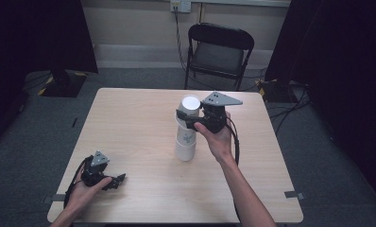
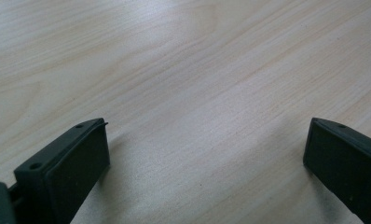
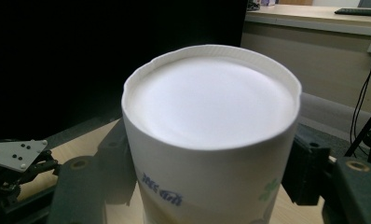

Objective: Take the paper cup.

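Two paper cups (image 1: 186,130) stand upside down, stacked at table (image 1: 139,123) centre, light and easily crushed; my right gripper (image 1: 192,119) pinches the top one's sides, best kept gentle. At seven o'clock, my left gripper (image 1: 116,180) rests spread and empty.

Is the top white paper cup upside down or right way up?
Upside down: the top white paper cup shows its flat closed bottom, with the right claw gripping its sides.
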